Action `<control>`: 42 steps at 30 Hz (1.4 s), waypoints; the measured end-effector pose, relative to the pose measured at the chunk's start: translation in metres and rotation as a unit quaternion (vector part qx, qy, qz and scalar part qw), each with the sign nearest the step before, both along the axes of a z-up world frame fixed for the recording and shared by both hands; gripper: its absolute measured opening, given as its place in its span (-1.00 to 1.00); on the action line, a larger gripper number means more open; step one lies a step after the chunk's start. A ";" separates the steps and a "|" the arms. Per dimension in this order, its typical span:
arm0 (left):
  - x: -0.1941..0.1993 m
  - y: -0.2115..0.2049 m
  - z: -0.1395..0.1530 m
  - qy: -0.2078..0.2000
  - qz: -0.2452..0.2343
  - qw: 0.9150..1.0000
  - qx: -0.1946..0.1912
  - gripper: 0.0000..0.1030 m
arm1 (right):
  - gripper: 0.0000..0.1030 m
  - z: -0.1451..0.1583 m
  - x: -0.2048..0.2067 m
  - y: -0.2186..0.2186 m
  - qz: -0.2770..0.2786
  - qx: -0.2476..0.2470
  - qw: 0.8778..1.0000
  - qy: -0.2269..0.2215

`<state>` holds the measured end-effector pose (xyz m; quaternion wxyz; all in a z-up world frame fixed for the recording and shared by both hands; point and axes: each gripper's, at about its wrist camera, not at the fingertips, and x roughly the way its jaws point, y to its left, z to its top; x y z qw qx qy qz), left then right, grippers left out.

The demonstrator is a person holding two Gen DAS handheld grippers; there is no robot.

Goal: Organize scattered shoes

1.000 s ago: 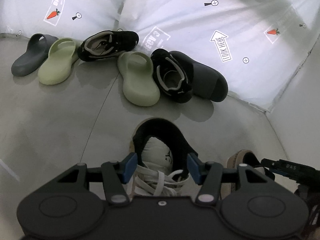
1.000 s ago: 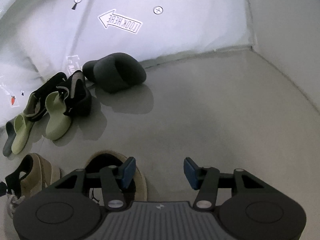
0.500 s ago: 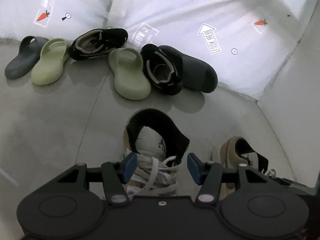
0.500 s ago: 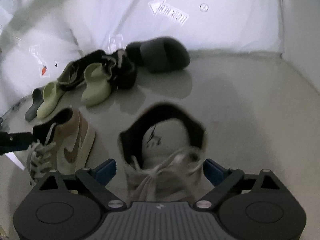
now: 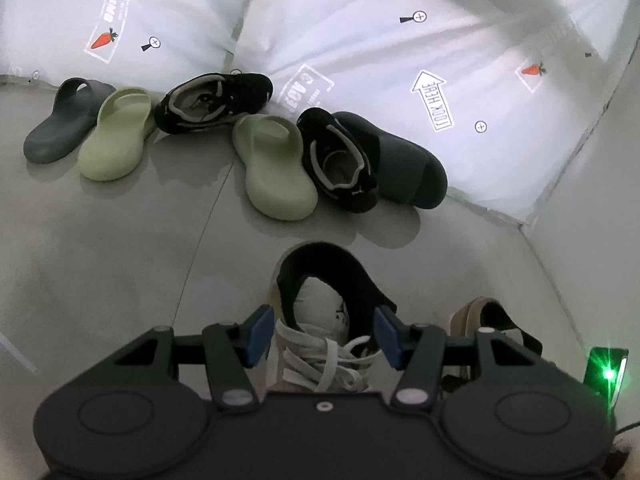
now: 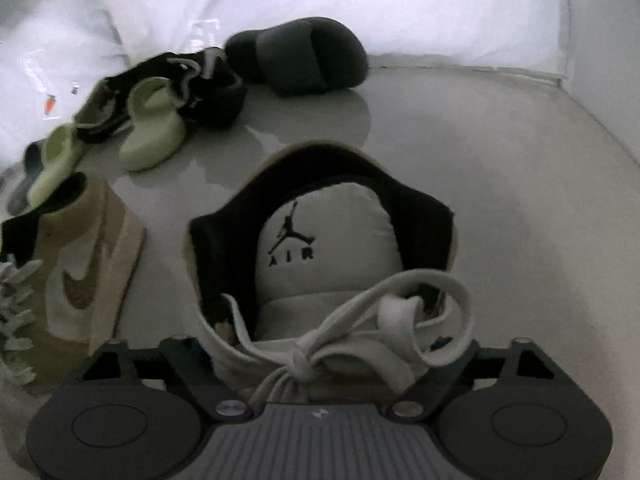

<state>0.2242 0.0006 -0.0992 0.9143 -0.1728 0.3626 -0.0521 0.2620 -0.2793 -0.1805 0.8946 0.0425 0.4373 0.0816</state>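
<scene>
On the grey floor (image 5: 120, 260), in front of a loose row of slides and black trainers along the white sheet (image 5: 360, 40), two tan high-top sneakers stand upright side by side. The left gripper (image 5: 325, 334) has its blue pads at either side of the left sneaker (image 5: 332, 312), around the collar; whether they press it I cannot tell. The right gripper (image 6: 328, 360) straddles the right sneaker (image 6: 324, 248) at the laces, but its fingertips are hidden behind the shoe, so its grip is unclear. These high-tops look moderately heavy, with a stiff sole and a padded collar that should give under pressure; the firmer ankle sides seem the best hold, since the loose laces (image 6: 360, 320) would slip.
</scene>
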 end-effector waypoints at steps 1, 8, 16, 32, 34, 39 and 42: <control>-0.001 0.000 0.000 0.000 0.001 1.000 -0.001 0.09 | 0.59 0.001 -0.002 -0.001 -0.003 0.000 1.000 -0.002; -0.016 0.001 0.002 0.003 0.005 1.000 -0.004 0.09 | 0.55 0.002 -0.021 -0.011 -0.041 0.015 0.999 -0.005; -0.045 -0.004 0.000 0.014 -0.003 1.000 -0.002 0.09 | 0.56 0.022 -0.061 -0.015 -0.040 0.021 0.998 -0.041; -0.082 0.104 0.004 0.026 0.011 1.000 0.011 0.09 | 0.56 0.095 -0.097 0.112 0.000 0.077 0.991 -0.112; -0.080 0.123 0.002 0.027 0.010 1.000 0.007 0.09 | 0.56 0.105 -0.101 0.132 0.003 0.090 0.989 -0.121; -0.072 0.164 0.004 0.021 -0.009 1.000 0.010 0.10 | 0.56 0.112 -0.097 0.183 0.013 0.104 0.987 -0.124; -0.068 0.187 0.005 0.014 -0.019 1.000 0.018 0.10 | 0.56 0.107 -0.090 0.216 0.019 0.102 0.987 -0.123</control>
